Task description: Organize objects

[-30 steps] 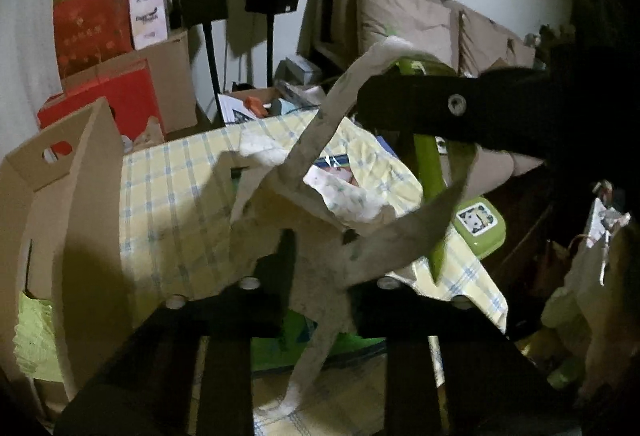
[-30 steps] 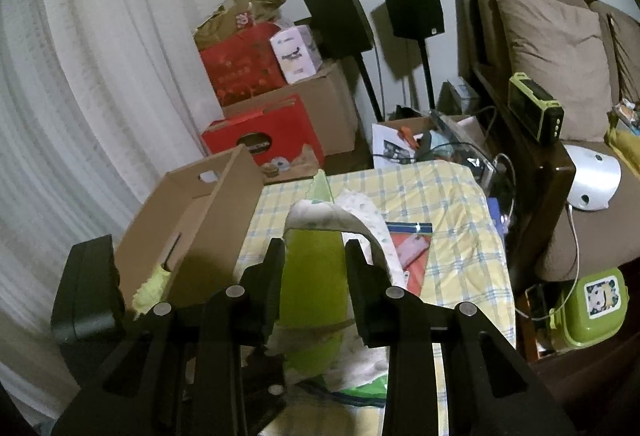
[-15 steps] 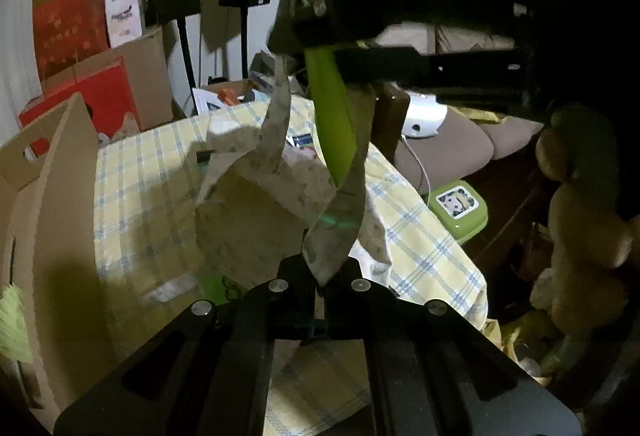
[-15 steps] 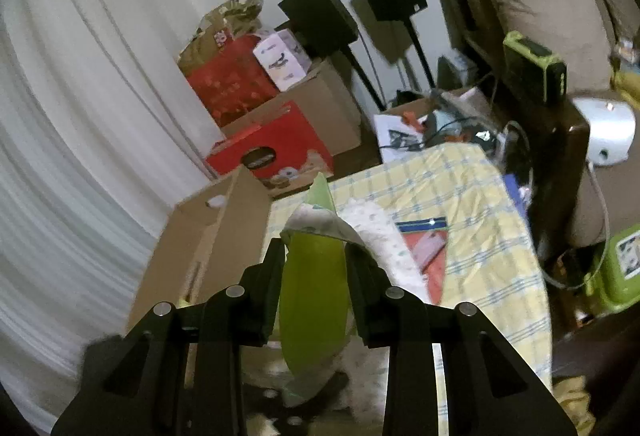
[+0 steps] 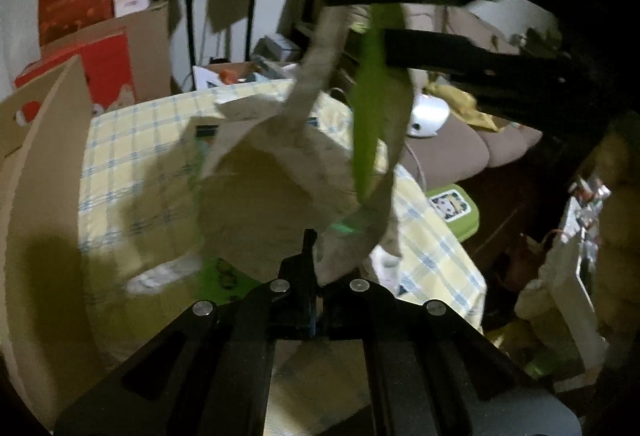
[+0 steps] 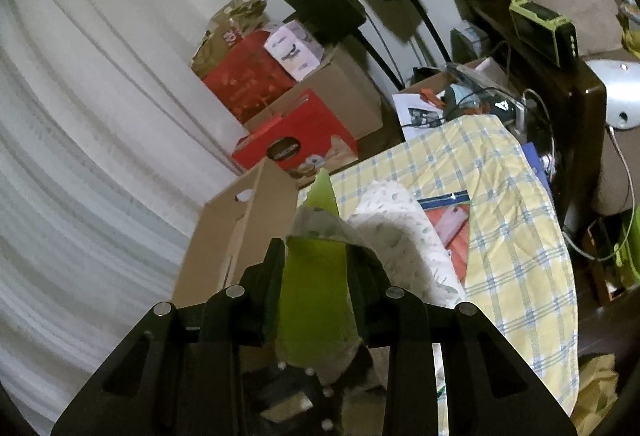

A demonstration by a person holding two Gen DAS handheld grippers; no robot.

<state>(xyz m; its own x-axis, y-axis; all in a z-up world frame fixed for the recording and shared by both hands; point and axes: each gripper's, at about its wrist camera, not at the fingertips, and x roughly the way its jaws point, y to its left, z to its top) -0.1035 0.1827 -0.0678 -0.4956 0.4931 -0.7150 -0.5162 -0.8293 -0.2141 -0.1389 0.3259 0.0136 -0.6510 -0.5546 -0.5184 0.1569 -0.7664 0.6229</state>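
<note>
A patterned cloth bag with green lining hangs between both grippers above the checked table. My left gripper is shut on the bag's lower edge. My right gripper is shut on the bag's green handle strap; from the left wrist view it shows as black bars holding the green strap from above. The white patterned side of the bag drapes toward the table.
An open cardboard box stands at the table's left, also in the left wrist view. A red pouch lies on the yellow checked tablecloth. Red boxes, speakers and a sofa are around.
Both grippers have lifted the bag higher off the table. The left gripper closed onto the bag's lower edge, and the right gripper tilted and rose with the strap.
</note>
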